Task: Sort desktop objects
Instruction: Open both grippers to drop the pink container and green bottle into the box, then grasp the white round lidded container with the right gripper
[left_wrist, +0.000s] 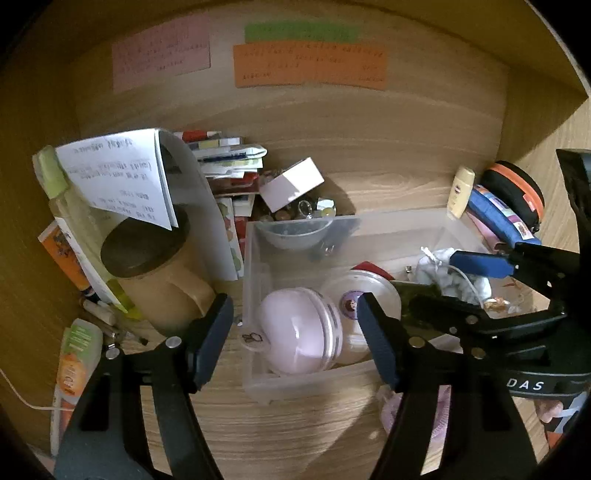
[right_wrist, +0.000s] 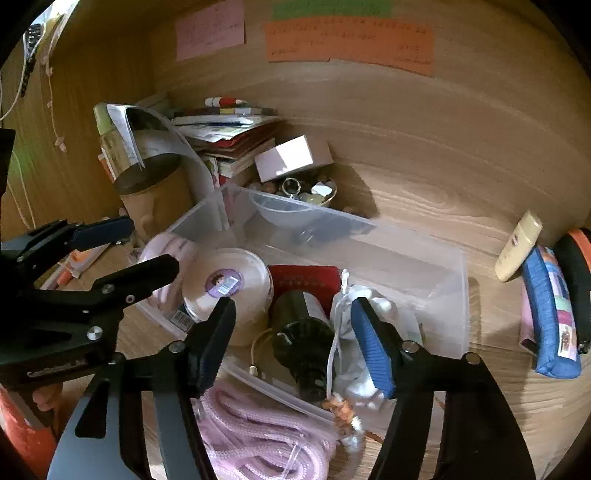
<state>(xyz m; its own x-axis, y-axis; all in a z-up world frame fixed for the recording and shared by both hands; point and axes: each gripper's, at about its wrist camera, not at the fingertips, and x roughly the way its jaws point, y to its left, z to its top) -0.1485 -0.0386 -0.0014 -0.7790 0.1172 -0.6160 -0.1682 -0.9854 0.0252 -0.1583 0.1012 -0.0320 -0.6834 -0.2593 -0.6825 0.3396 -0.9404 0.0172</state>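
Note:
A clear plastic bin (left_wrist: 255, 384) (right_wrist: 436, 258) stands on the wooden desk. In it lie a pink round case (left_wrist: 295, 332), a white round tub with a purple label (left_wrist: 360, 291) (right_wrist: 225, 284), a red item (right_wrist: 306, 280), a dark bottle (right_wrist: 303, 332) and a white drawstring pouch (left_wrist: 439, 269) (right_wrist: 354, 317). My left gripper (left_wrist: 295, 339) is open, its fingers straddling the bin's near left corner over the pink case. My right gripper (right_wrist: 295, 339) is open and empty above the dark bottle and pouch. A pink rope (right_wrist: 258, 435) lies in front of the bin.
A tan mug with a dark lid (left_wrist: 155, 266), papers (left_wrist: 122, 173) and stacked books (left_wrist: 229, 158) crowd the left. A white box (left_wrist: 291, 182) sits on a bowl of trinkets. A cream tube (right_wrist: 517, 247), blue pouch (right_wrist: 550, 314) and black-orange case (left_wrist: 517, 195) lie right.

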